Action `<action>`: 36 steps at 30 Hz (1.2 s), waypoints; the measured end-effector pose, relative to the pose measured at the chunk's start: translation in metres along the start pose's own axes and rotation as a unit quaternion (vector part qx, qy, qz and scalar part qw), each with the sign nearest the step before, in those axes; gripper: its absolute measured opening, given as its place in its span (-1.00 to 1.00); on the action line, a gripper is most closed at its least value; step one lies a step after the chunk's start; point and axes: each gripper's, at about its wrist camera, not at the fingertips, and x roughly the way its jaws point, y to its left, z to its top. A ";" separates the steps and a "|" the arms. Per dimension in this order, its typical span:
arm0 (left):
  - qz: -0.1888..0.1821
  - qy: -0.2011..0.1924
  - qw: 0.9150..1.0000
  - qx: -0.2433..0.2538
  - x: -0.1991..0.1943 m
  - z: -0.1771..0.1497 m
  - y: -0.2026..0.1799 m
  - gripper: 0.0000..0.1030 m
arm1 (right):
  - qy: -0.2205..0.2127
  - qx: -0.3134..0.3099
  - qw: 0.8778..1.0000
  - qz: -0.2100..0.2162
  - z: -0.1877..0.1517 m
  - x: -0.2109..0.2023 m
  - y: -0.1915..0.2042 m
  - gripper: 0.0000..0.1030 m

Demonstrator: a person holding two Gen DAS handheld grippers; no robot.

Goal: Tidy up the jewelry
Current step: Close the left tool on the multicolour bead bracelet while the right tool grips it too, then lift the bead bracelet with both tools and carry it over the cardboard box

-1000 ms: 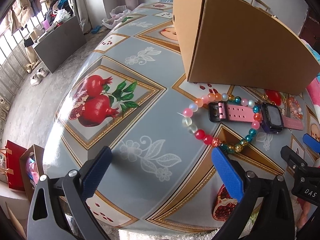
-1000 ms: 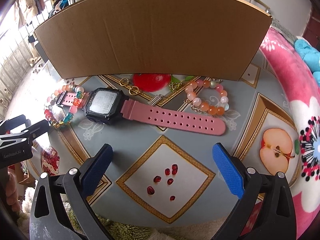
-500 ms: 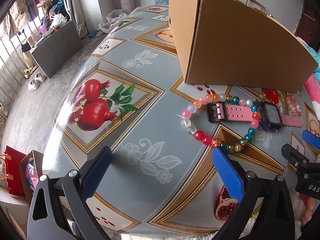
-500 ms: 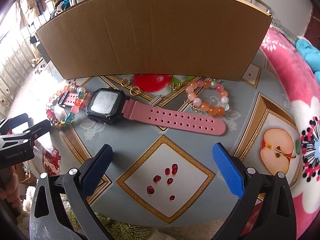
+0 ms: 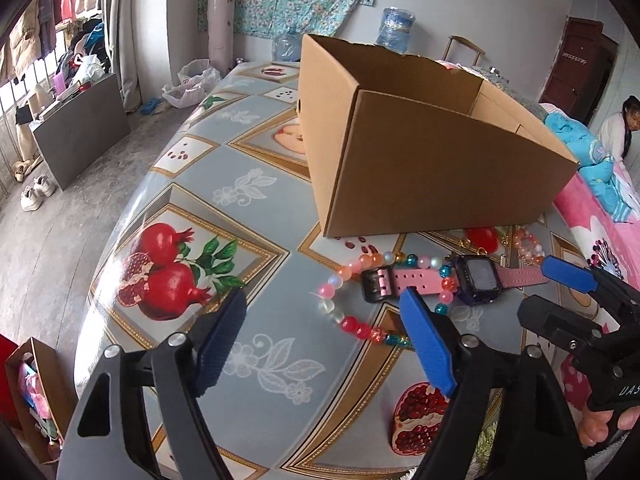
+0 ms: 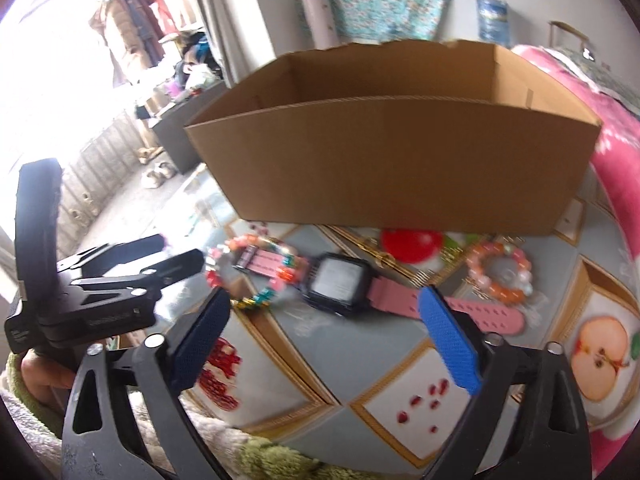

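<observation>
A pink-strapped watch with a dark face [image 5: 476, 278] [image 6: 340, 286] lies flat on the table. A multicoloured bead bracelet [image 5: 352, 326] [image 6: 260, 276] loops over its buckle end. An orange and white bead bracelet [image 6: 500, 274] [image 5: 528, 246] rests farther right, near small gold pieces by the box. An open cardboard box [image 5: 432, 168] [image 6: 392, 160] stands behind them. My left gripper [image 5: 320, 344] hovers above the table short of the beads, jaws closing with nothing between them. My right gripper [image 6: 326, 338] hangs above the watch, jaws closing, nothing gripped.
The table [image 5: 192, 208] wears a grey cloth printed with fruit. Its left edge drops to the floor, where shoes [image 5: 36, 190] and a grey board stand. A pink flowered blanket [image 6: 616, 152] lies to the right. A person [image 5: 618, 130] sits at the far right.
Both grippers have risen and tipped up, so the box's open top and the room now show. The jaws of both have narrowed. The jewelry has not moved.
</observation>
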 end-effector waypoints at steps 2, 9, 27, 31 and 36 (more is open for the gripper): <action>-0.009 0.006 1.000 0.002 0.006 0.005 -0.001 0.22 | -0.005 -0.008 1.000 0.012 0.003 0.002 0.003 0.51; -0.022 0.025 0.999 0.013 0.021 0.008 0.001 -0.26 | 0.023 -0.045 0.998 0.033 0.015 0.029 0.021 -0.23; -0.001 0.045 0.993 0.106 0.038 0.008 -0.007 -0.57 | 0.085 -0.109 0.988 -0.068 0.038 0.067 0.052 -0.67; -0.003 0.046 0.992 0.119 0.038 0.009 -0.005 -0.72 | 0.100 -0.128 0.983 -0.084 0.043 0.077 0.063 -0.79; -0.011 0.043 0.993 0.113 0.037 0.010 -0.001 -0.82 | 0.104 -0.128 0.983 -0.084 0.043 0.077 0.067 -0.86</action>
